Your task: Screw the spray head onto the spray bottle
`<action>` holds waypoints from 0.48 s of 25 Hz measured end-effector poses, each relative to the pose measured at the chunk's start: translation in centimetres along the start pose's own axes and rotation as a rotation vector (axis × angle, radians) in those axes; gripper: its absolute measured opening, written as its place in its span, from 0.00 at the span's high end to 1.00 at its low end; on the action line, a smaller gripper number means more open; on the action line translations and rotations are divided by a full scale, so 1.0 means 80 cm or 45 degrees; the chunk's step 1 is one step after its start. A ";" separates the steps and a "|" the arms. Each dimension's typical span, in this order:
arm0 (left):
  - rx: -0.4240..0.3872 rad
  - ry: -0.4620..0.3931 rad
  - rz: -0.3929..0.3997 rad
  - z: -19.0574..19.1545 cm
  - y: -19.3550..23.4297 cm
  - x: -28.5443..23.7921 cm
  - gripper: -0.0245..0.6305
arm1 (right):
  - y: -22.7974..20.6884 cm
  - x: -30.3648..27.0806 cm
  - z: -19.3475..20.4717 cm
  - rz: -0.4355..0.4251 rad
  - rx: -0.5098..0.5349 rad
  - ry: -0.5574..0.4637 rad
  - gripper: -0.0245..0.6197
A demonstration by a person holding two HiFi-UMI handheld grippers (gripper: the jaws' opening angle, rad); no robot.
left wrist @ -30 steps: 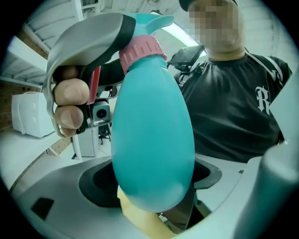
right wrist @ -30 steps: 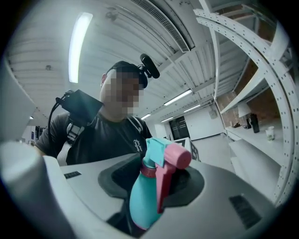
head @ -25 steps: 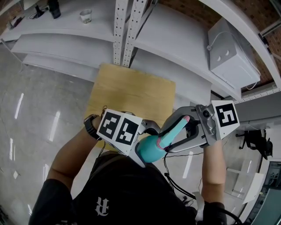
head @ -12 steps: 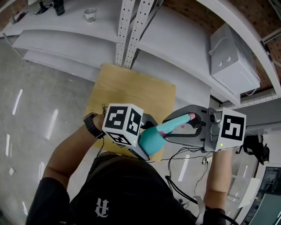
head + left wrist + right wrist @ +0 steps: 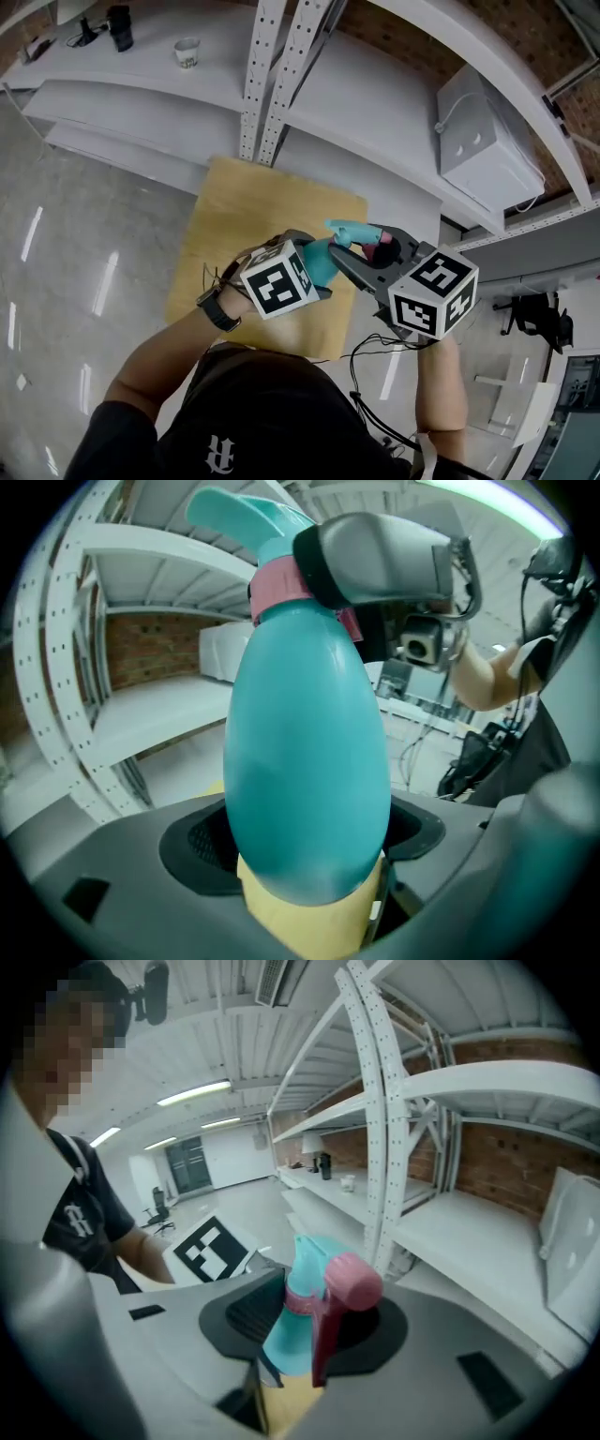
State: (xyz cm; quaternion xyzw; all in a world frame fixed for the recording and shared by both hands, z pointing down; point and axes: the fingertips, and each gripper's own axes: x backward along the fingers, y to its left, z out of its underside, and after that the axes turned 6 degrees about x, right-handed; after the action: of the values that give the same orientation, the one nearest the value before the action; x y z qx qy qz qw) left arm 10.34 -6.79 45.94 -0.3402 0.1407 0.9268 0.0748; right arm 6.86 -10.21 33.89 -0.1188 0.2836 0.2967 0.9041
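A teal egg-shaped spray bottle point(image 5: 309, 752) fills the left gripper view, and my left gripper point(image 5: 305, 855) is shut on its lower body. In the head view the bottle point(image 5: 319, 262) hangs tilted above the wooden table point(image 5: 244, 216), next to the left gripper point(image 5: 314, 269). The spray head point(image 5: 314, 1302), teal with a pink collar and pink trigger, sits on the bottle's neck. My right gripper point(image 5: 305, 1321) is shut on this head, one pad on each side of it. The head view shows the right gripper point(image 5: 364, 246) reaching in from the lower right.
White shelving runs behind the table, with a perforated upright post point(image 5: 267, 75). A white box point(image 5: 487, 131) stands on a shelf at the right, a small cup point(image 5: 187, 52) at the far left. Cables hang beneath the grippers, and grey floor lies to the left.
Both grippers have swung forward over the wooden table and turned, so the bottle now tilts away from me. Each keeps its hold.
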 end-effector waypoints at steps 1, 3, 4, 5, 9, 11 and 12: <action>0.006 -0.008 -0.087 0.000 0.013 -0.004 0.32 | -0.007 -0.004 0.003 0.066 -0.031 0.001 0.75; 0.010 -0.030 -0.258 0.001 0.039 -0.011 0.32 | -0.019 -0.012 0.007 0.187 -0.096 -0.007 0.75; 0.013 -0.043 -0.335 0.001 0.051 -0.015 0.32 | -0.024 -0.016 0.009 0.241 -0.126 -0.012 0.75; 0.021 -0.054 -0.399 0.002 0.061 -0.018 0.32 | -0.030 -0.020 0.011 0.290 -0.151 -0.016 0.75; 0.070 -0.077 -0.494 0.006 0.083 -0.031 0.32 | -0.046 -0.033 0.021 0.422 -0.221 -0.018 0.75; 0.083 -0.079 -0.484 0.006 0.086 -0.035 0.32 | -0.050 -0.034 0.024 0.450 -0.246 -0.027 0.75; 0.085 -0.085 -0.476 0.004 0.087 -0.036 0.32 | -0.051 -0.033 0.025 0.452 -0.258 -0.036 0.75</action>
State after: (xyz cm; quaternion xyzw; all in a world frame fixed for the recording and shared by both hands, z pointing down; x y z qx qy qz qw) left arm 10.69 -13.40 49.49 -0.3266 0.1032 0.9024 0.2615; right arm 8.43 -13.96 37.23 -0.1532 0.2561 0.4803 0.8248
